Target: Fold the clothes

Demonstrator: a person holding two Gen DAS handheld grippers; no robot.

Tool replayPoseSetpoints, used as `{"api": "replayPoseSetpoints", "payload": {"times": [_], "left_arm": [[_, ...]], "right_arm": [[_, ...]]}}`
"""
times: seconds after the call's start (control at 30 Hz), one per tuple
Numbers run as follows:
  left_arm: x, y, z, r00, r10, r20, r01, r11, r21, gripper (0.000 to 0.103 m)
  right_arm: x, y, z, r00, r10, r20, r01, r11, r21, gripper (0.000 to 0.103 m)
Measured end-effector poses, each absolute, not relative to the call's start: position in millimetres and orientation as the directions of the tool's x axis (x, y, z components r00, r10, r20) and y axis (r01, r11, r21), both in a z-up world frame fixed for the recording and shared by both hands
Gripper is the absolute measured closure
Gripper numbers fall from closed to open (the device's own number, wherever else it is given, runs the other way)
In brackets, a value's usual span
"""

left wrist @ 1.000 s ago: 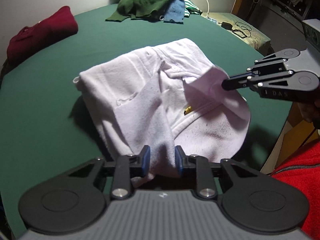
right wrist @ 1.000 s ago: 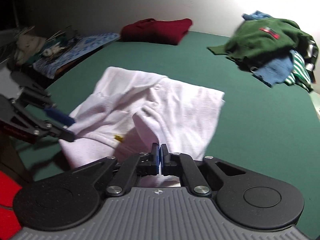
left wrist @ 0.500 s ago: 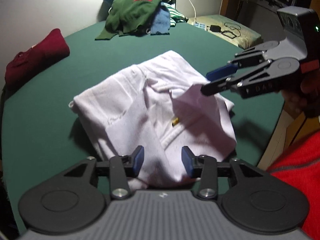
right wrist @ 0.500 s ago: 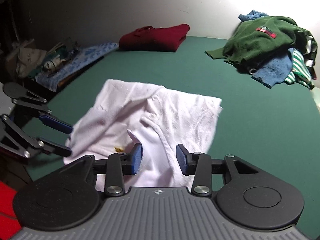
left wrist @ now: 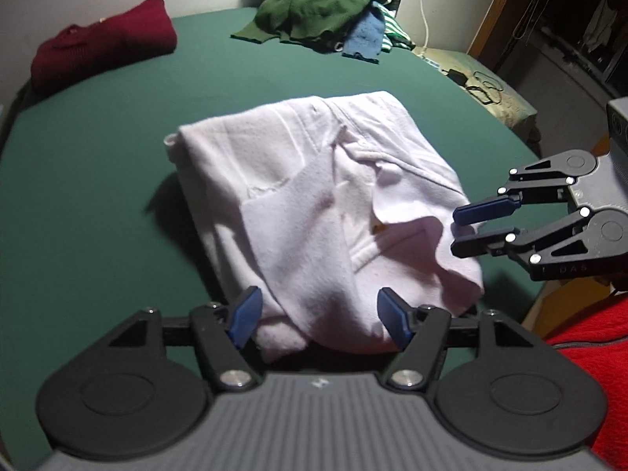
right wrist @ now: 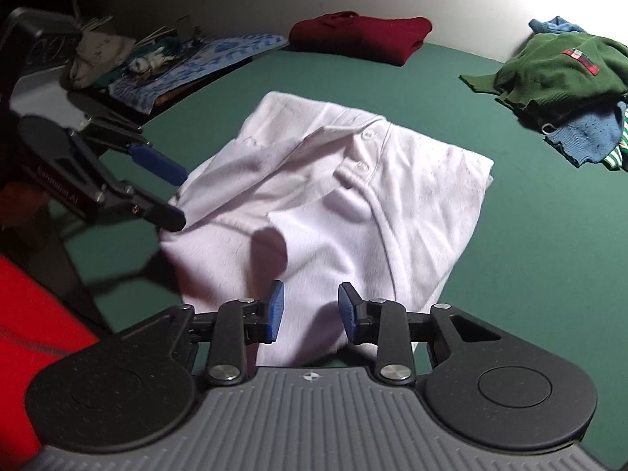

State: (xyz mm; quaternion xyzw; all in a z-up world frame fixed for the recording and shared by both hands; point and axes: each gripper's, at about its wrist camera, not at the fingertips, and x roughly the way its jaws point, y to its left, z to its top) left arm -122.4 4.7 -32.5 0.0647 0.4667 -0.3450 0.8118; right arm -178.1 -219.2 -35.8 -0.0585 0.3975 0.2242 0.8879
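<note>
A white polo shirt [left wrist: 314,204] [right wrist: 345,204] lies folded into a rough square on the green table [left wrist: 98,196], collar and buttons up. My left gripper [left wrist: 320,314] stands open at the shirt's near edge, with cloth showing between its blue pads but not pinched. My right gripper [right wrist: 308,310] is open too, above the shirt's near corner. In the left wrist view the right gripper [left wrist: 457,231] hangs at the shirt's right edge. The left gripper [right wrist: 176,196] shows at the shirt's left edge in the right wrist view.
A folded dark red garment [left wrist: 106,47] [right wrist: 361,33] lies at the table's far edge. A pile with a green sweater [left wrist: 322,0] [right wrist: 557,70] and a blue cloth [right wrist: 588,137] sits at the back. Clutter on a patterned blue cloth [right wrist: 196,62] lies beside the table. A red sleeve [left wrist: 588,345] is close by.
Both grippers have let go of the white shirt and opened wide. The lifted corner has dropped onto the shirt, and both grippers have drawn back a little.
</note>
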Motion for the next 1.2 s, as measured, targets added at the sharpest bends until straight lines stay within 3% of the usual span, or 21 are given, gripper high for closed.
{"api": "replayPoseSetpoints", "payload": {"times": [0.27, 0.37, 0.43, 0.57, 0.7, 0.97, 1.2], "left_arm": [[-109.2, 3.8, -35.0, 0.314, -0.530, -0.788, 0.601, 0.754, -0.267, 0.036], [-104.2, 1.0, -39.9, 0.303, -0.527, -0.794, 0.595, 0.755, -0.275, 0.047], [-105.2, 1.4, -37.9, 0.305, -0.536, -0.787, 0.597, 0.752, -0.281, 0.058], [-108.5, 4.0, -34.7, 0.319, -0.549, -0.773, 0.594, 0.751, -0.289, 0.072], [-110.5, 7.1, -35.7, 0.338, -0.537, -0.773, 0.580, 0.766, -0.278, 0.093], [-110.5, 18.6, -29.3, 0.357, -0.518, -0.777, 0.561, 0.784, -0.265, 0.094], [-86.7, 22.7, -25.2, 0.438, -0.446, -0.781, 0.520, 0.834, -0.185, 0.085]], "right_arm": [[-170.4, -197.8, -40.4, 0.624, 0.307, -0.718, -0.468, 0.884, -0.029, 0.066], [-164.4, -196.4, -39.8, 0.629, 0.308, -0.714, -0.462, 0.887, -0.025, 0.077], [-161.2, -198.4, -37.7, 0.634, 0.315, -0.706, -0.452, 0.892, -0.008, 0.100], [-158.8, -210.1, -34.6, 0.652, 0.285, -0.702, -0.390, 0.921, 0.011, 0.102], [-156.4, -221.7, -31.5, 0.668, 0.254, -0.699, -0.326, 0.945, 0.031, 0.102], [-159.4, -252.5, -27.5, 0.685, 0.170, -0.709, -0.189, 0.981, 0.052, 0.102], [-149.2, -261.6, -35.7, 0.701, 0.116, -0.704, -0.104, 0.993, 0.060, 0.102]]}}
